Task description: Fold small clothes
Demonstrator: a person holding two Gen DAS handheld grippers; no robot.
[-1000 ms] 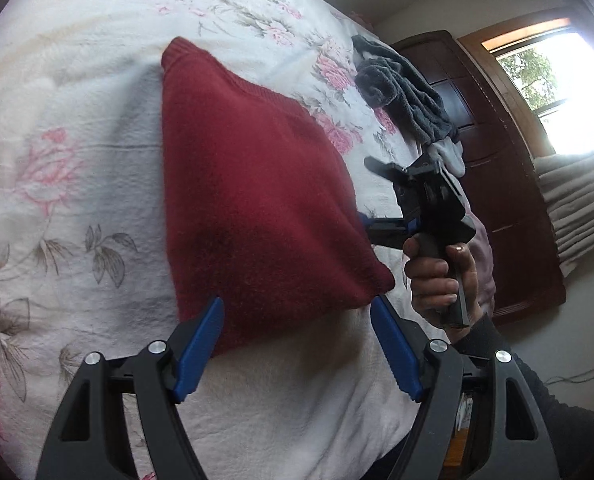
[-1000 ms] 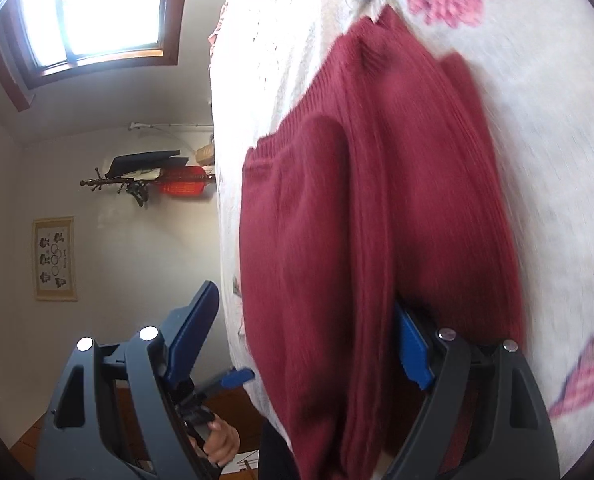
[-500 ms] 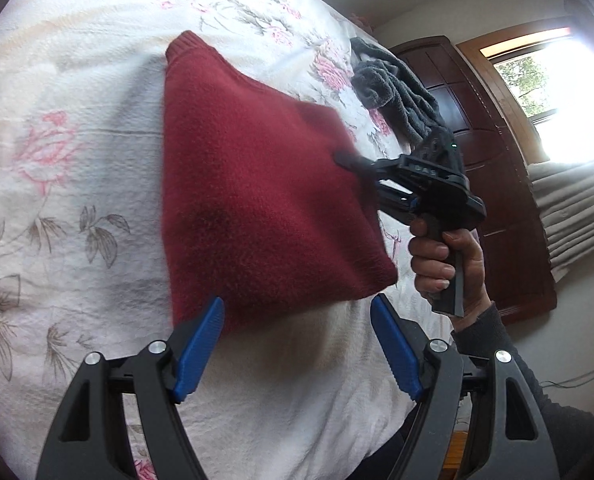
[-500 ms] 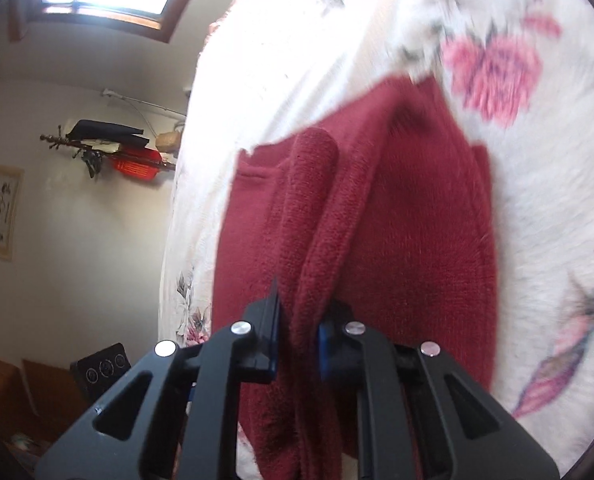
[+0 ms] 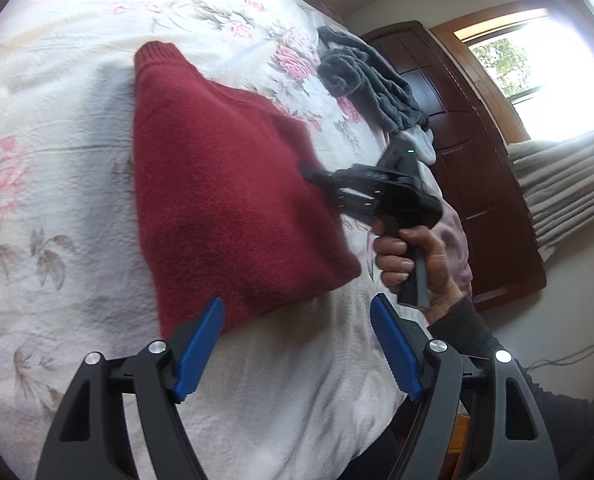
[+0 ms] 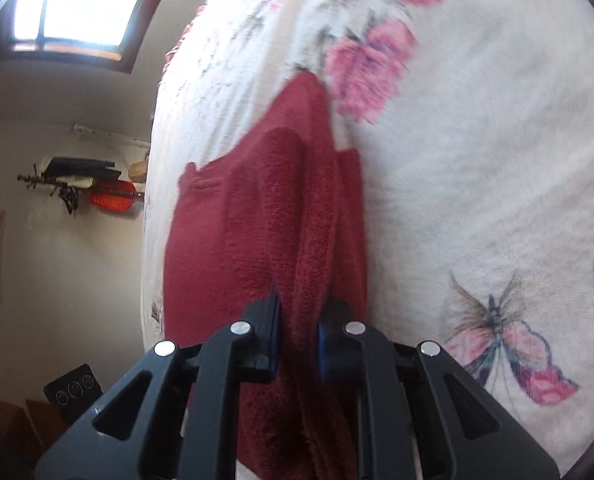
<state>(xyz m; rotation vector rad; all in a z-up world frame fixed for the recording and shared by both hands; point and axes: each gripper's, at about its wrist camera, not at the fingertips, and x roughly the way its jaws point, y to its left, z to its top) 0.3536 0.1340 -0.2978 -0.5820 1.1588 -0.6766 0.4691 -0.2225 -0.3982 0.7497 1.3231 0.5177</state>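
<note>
The right gripper [image 6: 297, 332] is squeezed tight on a thick fold of the fuzzy dark red knitted sweater [image 5: 225, 200], held by a hand [image 5: 413, 256] wrapped around its black handle. The left gripper [image 5: 297, 344] has its blue fingers spread wide, holding nothing, near the sweater's near edge. The sweater lies on the soft white flowery bed cover [image 5: 57, 128]. A fluffy grey cloth [image 5: 369, 84] sits far right.
</note>
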